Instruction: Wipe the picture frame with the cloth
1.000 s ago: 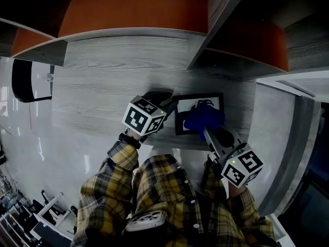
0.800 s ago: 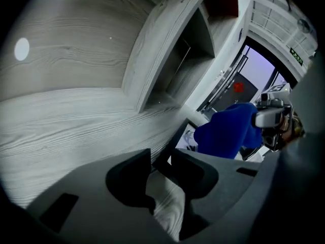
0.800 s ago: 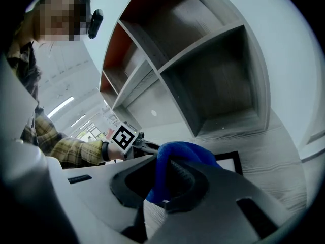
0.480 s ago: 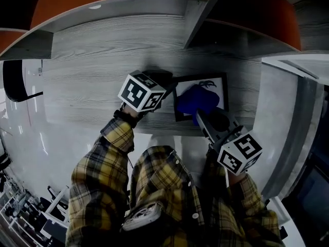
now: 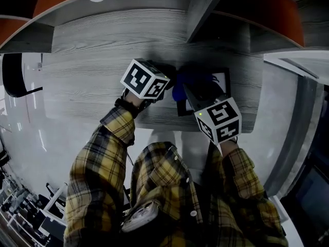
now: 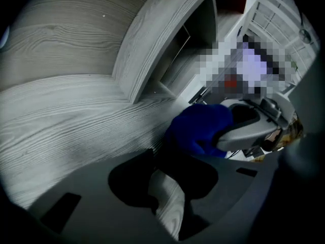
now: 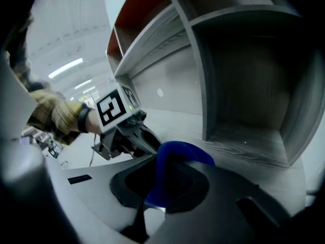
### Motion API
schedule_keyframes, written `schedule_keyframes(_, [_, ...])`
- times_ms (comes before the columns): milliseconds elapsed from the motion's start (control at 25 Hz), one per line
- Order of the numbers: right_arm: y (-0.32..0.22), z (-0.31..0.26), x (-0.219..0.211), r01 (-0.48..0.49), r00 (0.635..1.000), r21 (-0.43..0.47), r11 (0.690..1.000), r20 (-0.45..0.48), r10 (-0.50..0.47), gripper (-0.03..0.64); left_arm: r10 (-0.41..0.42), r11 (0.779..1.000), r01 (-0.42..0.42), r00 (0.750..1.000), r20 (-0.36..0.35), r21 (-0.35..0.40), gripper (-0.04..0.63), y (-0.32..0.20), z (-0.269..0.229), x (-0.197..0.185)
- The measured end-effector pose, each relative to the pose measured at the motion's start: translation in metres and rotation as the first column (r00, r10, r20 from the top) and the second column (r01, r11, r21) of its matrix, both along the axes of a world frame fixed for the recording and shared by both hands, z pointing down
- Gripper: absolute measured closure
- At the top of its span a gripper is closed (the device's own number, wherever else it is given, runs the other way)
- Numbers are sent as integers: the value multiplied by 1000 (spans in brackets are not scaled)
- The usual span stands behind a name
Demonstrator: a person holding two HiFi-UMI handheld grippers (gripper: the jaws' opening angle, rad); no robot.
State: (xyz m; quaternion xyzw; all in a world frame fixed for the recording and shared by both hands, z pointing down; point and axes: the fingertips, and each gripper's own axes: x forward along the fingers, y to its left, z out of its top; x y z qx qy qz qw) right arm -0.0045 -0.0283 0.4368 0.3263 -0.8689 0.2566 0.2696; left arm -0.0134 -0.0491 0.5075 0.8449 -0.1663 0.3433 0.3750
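Right tongs [image 5: 186,88], tight on cloth [image 5: 178,92], farther left over picture frame [image 5: 181,110]; left tongs [image 5: 168,79] tight on its edge.

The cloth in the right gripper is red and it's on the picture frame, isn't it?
Not red: the cloth is blue, as the right gripper view shows. The right gripper does hold it, on the picture frame.

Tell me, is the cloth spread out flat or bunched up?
Bunched up: the blue cloth is a rounded wad clamped between the jaws of the right hand-held gripper, over the picture frame.
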Motion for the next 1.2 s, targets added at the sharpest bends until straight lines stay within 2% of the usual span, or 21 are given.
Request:
schedule_keyframes(120, [-7, 31, 0, 57, 984, 34, 998, -170, -50, 569, -1, 1000, 1, 1000, -5, -18, 486, -1, 1, 1])
schedule_keyframes(280, [-2, 43, -3, 59, 963, 54, 997, -265, -43, 571, 5, 1000, -5, 1000, 0, -12, 488, -1, 0, 0])
schedule_keyframes(480, [15, 48, -5, 47, 970, -9, 999, -239, -48, 571, 3, 1000, -3, 1000, 0, -3, 488, 0, 0, 1])
schedule_keyframes(880, [74, 48, -1, 141, 962, -129, 982, -218, -167, 571, -3, 1000, 3, 1000, 1, -4, 488, 0, 0, -1])
schedule_keyframes(1200, [120, 47, 8, 151, 964, -191, 970, -189, -187, 571, -4, 1000, 4, 1000, -2, -11, 488, 0, -1, 0])
